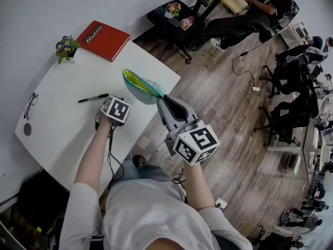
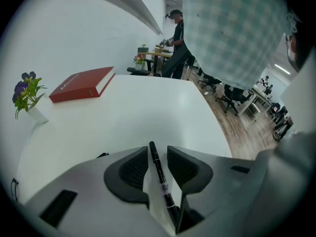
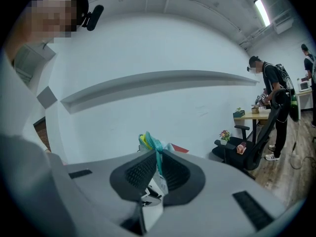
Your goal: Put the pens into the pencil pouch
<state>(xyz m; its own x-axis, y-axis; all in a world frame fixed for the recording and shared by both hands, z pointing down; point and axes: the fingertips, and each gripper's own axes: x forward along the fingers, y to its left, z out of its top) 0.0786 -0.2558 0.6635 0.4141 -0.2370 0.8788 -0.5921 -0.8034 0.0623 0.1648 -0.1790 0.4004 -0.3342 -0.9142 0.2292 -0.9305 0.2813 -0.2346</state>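
Nearest you, your right hand-held gripper (image 3: 157,163) is pinched tight on the edge of the teal and yellow pencil pouch (image 1: 141,86), holding it up by the desk's (image 1: 67,134) right edge. To its left, your left hand-held gripper (image 2: 158,157) sits low over the desk, jaws closed narrowly on a black pen (image 2: 161,177) that lies lengthwise between the pads. A second pen (image 1: 93,98) lies on the desk just left of that gripper, and a red book (image 1: 103,39) rests at the far edge. You seem to be at the carrying step. Next, bring the held pen to the pouch's mouth and line it up before letting go. How wide that mouth stands isn't clear.
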